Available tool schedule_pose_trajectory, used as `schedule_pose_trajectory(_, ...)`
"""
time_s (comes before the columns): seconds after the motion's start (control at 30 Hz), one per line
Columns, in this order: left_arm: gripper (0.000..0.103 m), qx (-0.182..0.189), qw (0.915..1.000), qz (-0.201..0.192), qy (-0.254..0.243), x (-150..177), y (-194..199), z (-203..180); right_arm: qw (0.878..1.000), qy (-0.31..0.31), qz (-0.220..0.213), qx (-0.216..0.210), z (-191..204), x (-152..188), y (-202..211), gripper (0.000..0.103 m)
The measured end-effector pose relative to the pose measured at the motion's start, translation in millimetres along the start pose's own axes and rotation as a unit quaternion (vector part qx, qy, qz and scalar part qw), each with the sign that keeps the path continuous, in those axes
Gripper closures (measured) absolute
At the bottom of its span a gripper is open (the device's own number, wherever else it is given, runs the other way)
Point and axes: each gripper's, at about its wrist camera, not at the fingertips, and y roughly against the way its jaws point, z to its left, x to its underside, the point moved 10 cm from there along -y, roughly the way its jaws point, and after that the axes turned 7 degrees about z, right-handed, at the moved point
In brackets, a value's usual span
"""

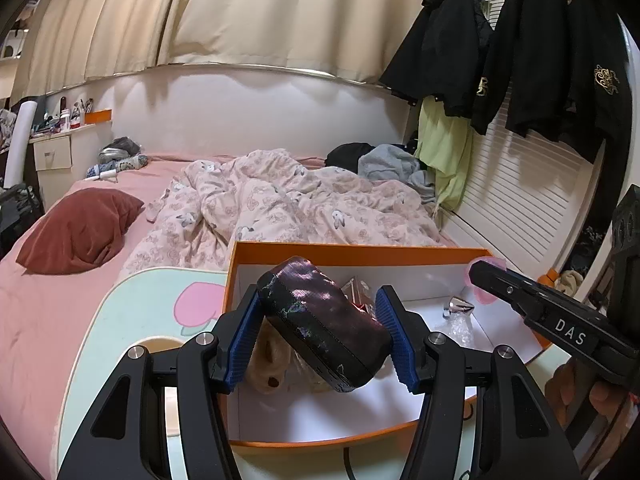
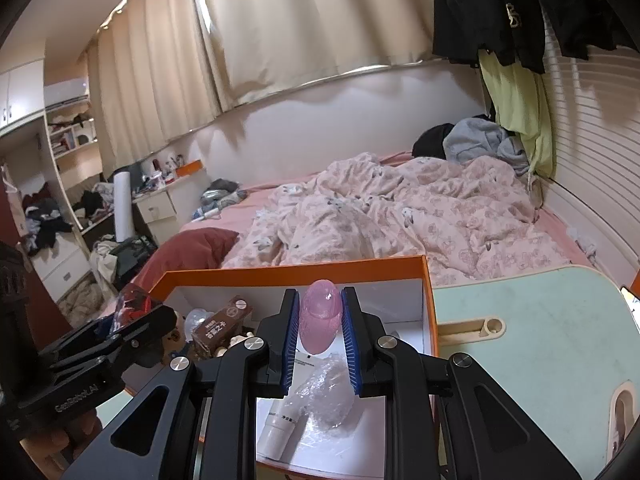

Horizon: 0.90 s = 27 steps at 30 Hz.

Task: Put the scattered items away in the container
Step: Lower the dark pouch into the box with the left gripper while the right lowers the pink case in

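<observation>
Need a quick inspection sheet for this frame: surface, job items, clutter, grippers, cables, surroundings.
Surface: pale green table with a pink heart print, standing against the bed.
Job's things: orange box, white inside, on the table; dark case and pink oval item both held over it.
Clutter: in the box, a brown carton, a white tube, crumpled clear plastic, a small shiny metal piece, a tan plush item.
Grippers: left gripper shut on the dark case; right gripper shut on the pink oval item.
Cables: one dark cord below the box's near edge.
Surroundings: unmade bed, red pillow, curtains, hanging black jackets.
</observation>
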Motion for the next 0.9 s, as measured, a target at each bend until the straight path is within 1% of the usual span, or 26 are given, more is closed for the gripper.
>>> schedule_pose_trajectory(0.5,0.045,0.002,1.0000,0.004,0.001,0,-3,0,1.000,0.002,0.001,0.001,-1,1,-1,0.083)
schedule_pose_trajectory(0.7,0.045,0.004,1.0000,0.001,0.001,-1,-2,-1,1.000,-0.003,-0.002,-0.006,-1,0,-1,0.083)
schedule_pose_trajectory(0.9,0.045,0.008,0.9998,0.007,-0.015,-3,-9,-13,1.000,0.000,0.002,-0.008,1,2,-2,0.083)
